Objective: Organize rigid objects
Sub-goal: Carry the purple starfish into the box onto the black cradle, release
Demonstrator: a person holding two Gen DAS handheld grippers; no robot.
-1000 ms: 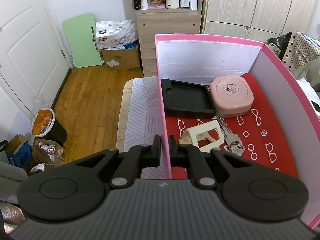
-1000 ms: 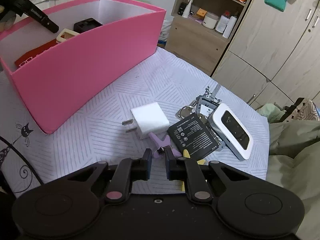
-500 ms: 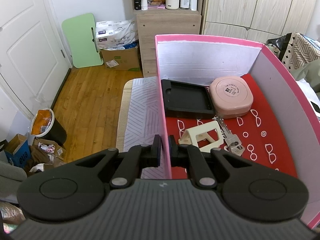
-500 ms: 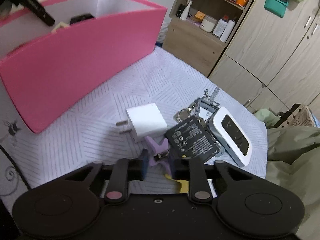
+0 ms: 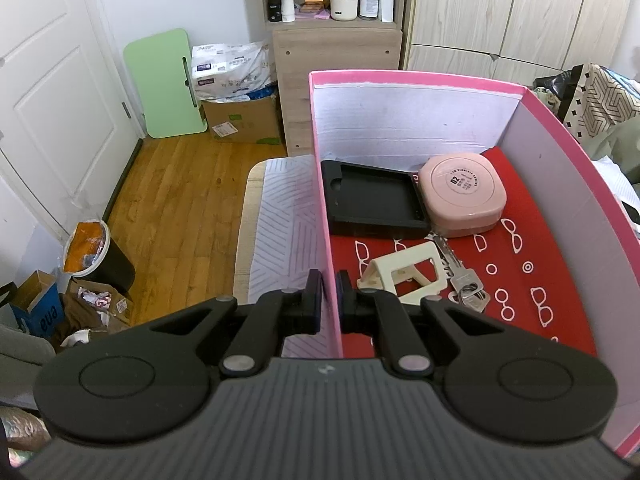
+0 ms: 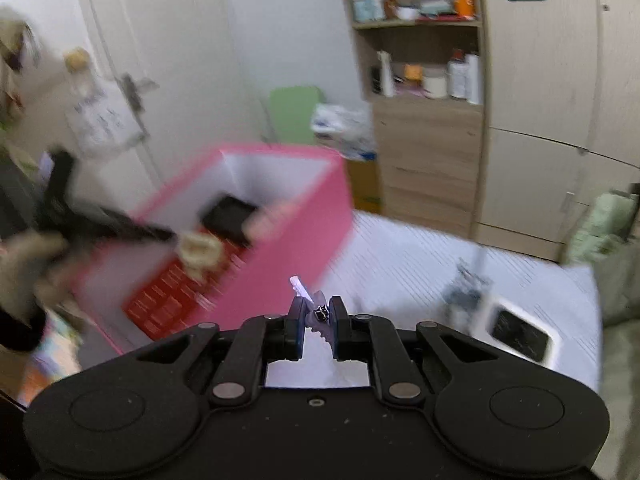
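- Purple clip (image 6: 316, 312), small and light, stiff plastic, sits pinched mid-body between the right gripper (image 6: 315, 314) fingers, raised near the pink box (image 6: 280, 256).
- Left gripper (image 5: 329, 294) fingers clamp the box's thin wall, steadying it.

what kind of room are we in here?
Most likely a bedroom at home. The pink box sits on a quilted bed surface, a wall of wooden wardrobe doors stands behind it, and an open shelf holds toiletry bottles and jars. Wood floor too.
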